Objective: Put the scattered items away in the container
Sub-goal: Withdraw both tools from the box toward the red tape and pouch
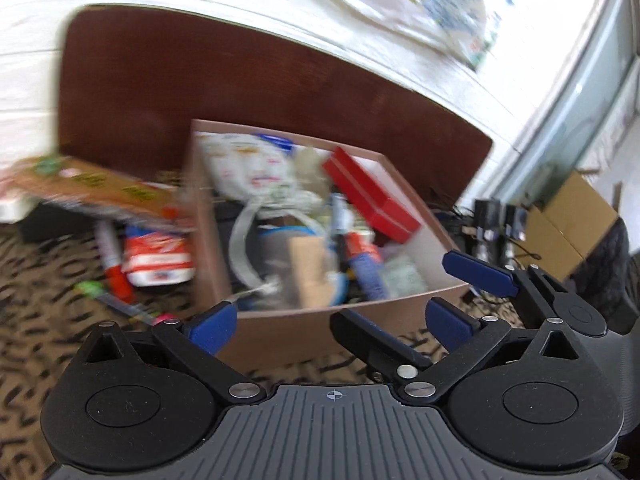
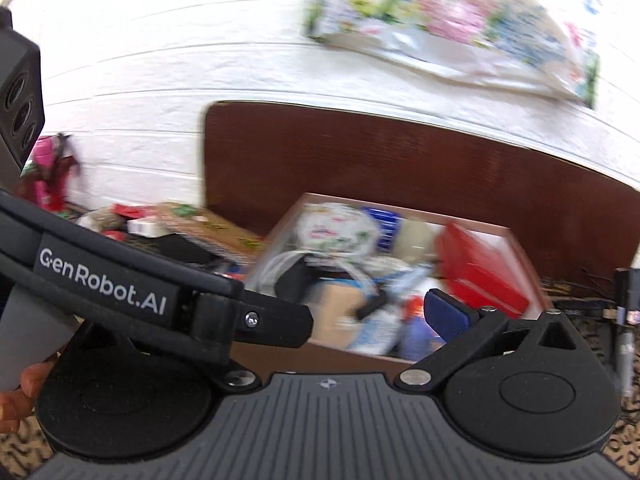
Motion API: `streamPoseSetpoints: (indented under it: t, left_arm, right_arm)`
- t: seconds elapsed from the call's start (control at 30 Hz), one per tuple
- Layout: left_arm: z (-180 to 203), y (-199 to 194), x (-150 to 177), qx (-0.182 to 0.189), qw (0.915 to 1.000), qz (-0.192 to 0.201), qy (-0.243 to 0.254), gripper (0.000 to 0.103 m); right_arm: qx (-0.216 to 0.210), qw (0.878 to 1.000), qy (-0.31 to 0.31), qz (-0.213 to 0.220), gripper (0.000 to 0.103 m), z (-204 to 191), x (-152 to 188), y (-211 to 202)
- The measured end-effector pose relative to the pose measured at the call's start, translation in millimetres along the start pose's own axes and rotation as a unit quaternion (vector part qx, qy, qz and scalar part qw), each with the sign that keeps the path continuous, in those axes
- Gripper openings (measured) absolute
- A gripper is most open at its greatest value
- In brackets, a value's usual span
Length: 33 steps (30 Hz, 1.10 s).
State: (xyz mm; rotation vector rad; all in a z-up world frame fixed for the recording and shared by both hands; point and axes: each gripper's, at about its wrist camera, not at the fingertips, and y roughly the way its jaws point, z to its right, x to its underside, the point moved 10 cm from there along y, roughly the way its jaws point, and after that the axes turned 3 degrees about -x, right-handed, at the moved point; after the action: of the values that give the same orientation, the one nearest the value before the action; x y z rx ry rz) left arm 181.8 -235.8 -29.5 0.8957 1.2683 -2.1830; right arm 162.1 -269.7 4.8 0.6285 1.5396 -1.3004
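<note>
A brown cardboard box [image 1: 312,322] stands on the patterned cloth, full of several items, among them a red carton [image 1: 372,196] and a white packet [image 1: 248,164]. It also shows in the right wrist view [image 2: 352,354]. My left gripper [image 1: 332,320] is open and empty, close to the box's near wall. My right gripper [image 1: 478,272] shows in the left wrist view, open, over the box's right corner. In the right wrist view only its right blue pad [image 2: 446,316] shows; the left gripper's body [image 2: 160,300] crosses in front. Both views are blurred.
Left of the box lie a red-and-white pouch [image 1: 158,258], a red-capped marker [image 1: 114,264], a thin pen [image 1: 124,306] and a long brown packet [image 1: 96,190]. A dark wooden headboard [image 1: 240,80] and white wall stand behind. Cardboard cartons [image 1: 568,224] sit at the right.
</note>
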Motion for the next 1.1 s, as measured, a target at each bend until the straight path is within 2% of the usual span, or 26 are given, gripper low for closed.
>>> streamPoseSetpoints:
  t: [0.13,0.27,0.37,0.5,0.63,0.83,0.93,1.03,1.1]
  left_arm:
    - [-46,-42,15,-0.054,0.9979,0.033,-0.017,0.103]
    - [-97,-79,27,-0.094,0.9941,0.044,-0.032,0.103]
    - [-143,-105,32,-0.127,0.9890,0.054,-0.054,0.103]
    - [-208,-127,37,-0.172,0.9797,0.064,-0.081,0.103]
    - [-265,-134,29,-0.198,0.9728,0.073,-0.095,0.103]
    - [-342,-134,7,-0.231,0.9634,0.081,-0.110,0.103]
    - [-373,-125,-3,-0.246,0.9605,0.081,-0.101,0.097]
    - [-400,-113,-12,-0.257,0.9590,0.078,-0.091,0.093]
    - [-413,-104,-18,-0.263,0.9582,0.075,-0.082,0.091]
  right_arm:
    - [-0.047,0.999,-0.018,-0.005,0.103,-55,1,7]
    - [-0.095,0.995,-0.024,-0.023,0.103,-113,5,20]
    - [-0.129,0.991,-0.027,-0.037,0.103,-154,7,33]
    - [-0.152,0.986,-0.046,-0.056,0.103,-203,10,58]
    - [-0.162,0.983,-0.053,-0.066,0.103,-238,6,85]
    - [-0.176,0.982,-0.030,-0.069,0.101,-265,-10,130]
    - [-0.175,0.982,-0.018,-0.070,0.098,-273,-17,156]
    - [-0.171,0.982,-0.011,-0.076,0.090,-280,-19,183]
    - [-0.168,0.982,-0.009,-0.087,0.076,-284,-18,201]
